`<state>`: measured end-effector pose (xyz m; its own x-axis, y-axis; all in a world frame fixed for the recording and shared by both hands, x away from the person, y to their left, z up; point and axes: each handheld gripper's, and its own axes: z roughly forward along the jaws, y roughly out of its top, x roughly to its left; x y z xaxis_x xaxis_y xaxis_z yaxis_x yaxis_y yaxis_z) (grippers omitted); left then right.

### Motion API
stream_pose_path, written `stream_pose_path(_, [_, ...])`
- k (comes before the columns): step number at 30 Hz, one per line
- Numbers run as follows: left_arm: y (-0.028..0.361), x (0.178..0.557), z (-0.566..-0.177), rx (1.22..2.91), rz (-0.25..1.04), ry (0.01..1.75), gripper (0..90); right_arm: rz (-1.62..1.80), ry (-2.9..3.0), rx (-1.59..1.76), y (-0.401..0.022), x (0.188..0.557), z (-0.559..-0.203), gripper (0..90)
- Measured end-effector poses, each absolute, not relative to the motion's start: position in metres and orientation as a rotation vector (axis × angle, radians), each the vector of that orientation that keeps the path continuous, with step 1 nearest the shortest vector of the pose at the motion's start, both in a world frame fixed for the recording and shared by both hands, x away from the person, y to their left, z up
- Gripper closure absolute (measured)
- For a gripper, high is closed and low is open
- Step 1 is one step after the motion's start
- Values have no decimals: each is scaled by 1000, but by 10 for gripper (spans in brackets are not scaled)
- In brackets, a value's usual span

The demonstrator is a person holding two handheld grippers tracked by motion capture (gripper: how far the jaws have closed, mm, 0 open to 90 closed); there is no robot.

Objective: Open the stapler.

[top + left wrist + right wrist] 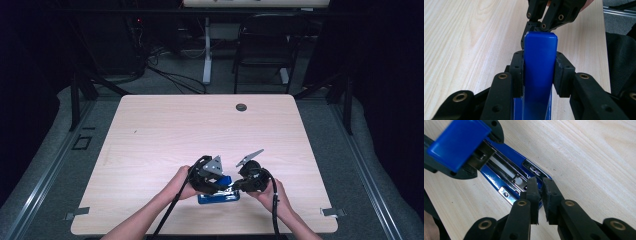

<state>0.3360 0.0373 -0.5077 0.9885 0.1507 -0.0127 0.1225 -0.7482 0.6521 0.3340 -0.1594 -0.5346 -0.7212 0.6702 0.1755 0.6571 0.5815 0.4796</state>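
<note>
Left gripper view: left gripper (539,75) clamps stapler lid (540,60) | right gripper view: right gripper (541,192) nearly closed at open magazine (506,170)

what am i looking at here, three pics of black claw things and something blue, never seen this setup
A person sits at a wooden table holding a hand-held gripper in each hand; there is no robot. The high view looks down from above the table. The other two pictures come from cameras riding on the grippers, looking along their black jaws. On the table lies a blue stapler, swung open. The left gripper has its jaws clamped on the stapler's raised blue top. The right gripper, jaws nearly together, has its tips at the metal staple track at the front of the base; whether it pinches anything there I cannot tell.
</note>
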Motion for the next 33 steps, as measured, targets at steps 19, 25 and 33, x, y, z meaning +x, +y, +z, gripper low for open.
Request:
stream_pose_path(19, [60,330,-492,2432,80,216,660,818,2751,1201,-157,333,-534,852])
stream_pose_path(25, [69,326,-490,2424,97,229,661,804,2763,1197,-158,334,-534,852])
stream_pose_path(33, [79,324,-489,2418,92,237,661,810,2761,1200,-158,334,-534,852])
